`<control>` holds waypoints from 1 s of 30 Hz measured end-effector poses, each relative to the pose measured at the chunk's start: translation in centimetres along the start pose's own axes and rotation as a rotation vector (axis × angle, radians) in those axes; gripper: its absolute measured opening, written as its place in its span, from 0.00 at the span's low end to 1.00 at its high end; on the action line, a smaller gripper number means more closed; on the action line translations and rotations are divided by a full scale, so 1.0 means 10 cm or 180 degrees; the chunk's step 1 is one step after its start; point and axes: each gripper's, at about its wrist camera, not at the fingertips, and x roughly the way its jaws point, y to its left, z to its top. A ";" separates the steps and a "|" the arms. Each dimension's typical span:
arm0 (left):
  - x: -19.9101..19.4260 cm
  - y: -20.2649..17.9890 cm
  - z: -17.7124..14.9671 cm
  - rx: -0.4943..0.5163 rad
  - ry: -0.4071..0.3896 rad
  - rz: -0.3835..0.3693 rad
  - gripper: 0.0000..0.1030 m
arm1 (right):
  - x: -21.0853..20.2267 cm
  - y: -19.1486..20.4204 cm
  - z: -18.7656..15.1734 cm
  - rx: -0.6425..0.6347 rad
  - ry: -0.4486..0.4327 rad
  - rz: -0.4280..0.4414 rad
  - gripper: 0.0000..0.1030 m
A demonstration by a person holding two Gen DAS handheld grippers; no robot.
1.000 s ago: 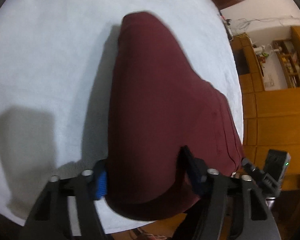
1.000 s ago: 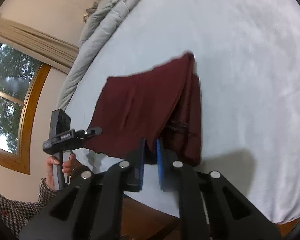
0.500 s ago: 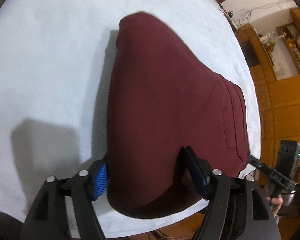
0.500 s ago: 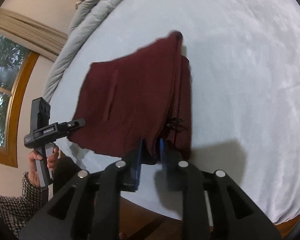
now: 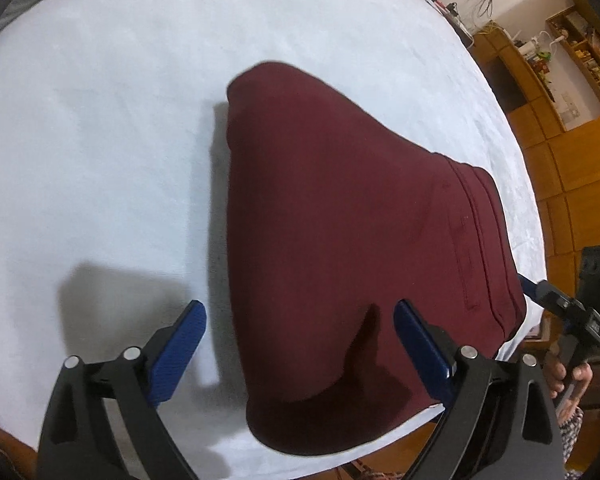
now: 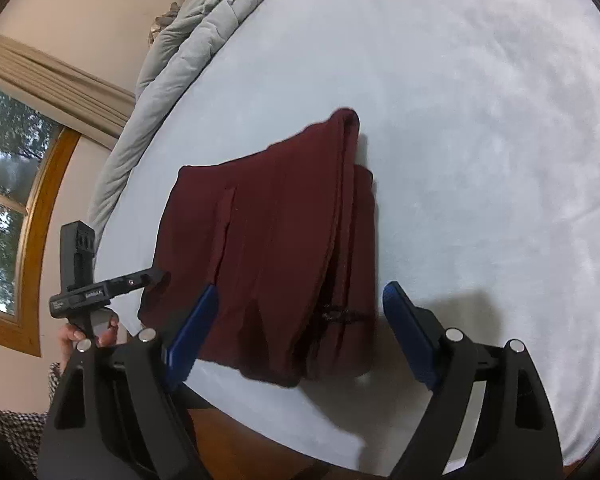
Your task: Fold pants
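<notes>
The maroon pants (image 5: 348, 248) lie folded into a thick stack on the white bed sheet (image 5: 100, 140), close to the sheet's near edge; one corner reaches almost to that edge. Layered fold edges run along the stack's right side in the right wrist view. The left gripper (image 5: 300, 344) has just been opening and its jaws stand wide apart, blue pads off the cloth, straddling the stack's near left corner. The right gripper (image 6: 300, 320) has also just been opening; its jaws are spread on either side of the near end, apparently not pressing it. Beyond the pants the sheet is bare. A grey quilt (image 6: 188, 48) is bunched along the far side.
</notes>
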 end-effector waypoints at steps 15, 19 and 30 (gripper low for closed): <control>0.25 -0.10 0.09 0.0140 0.0075 0.0000 0.92 | 0.41 -0.24 0.05 0.0171 0.0250 0.0215 0.83; 0.35 -0.09 0.15 0.0105 0.0160 -0.0254 0.91 | 0.51 -0.33 0.07 0.0251 0.0327 0.0409 0.85; 0.33 -0.12 0.13 0.0043 0.0170 -0.0258 0.77 | 0.66 -0.30 0.09 0.0128 0.0416 0.0627 0.76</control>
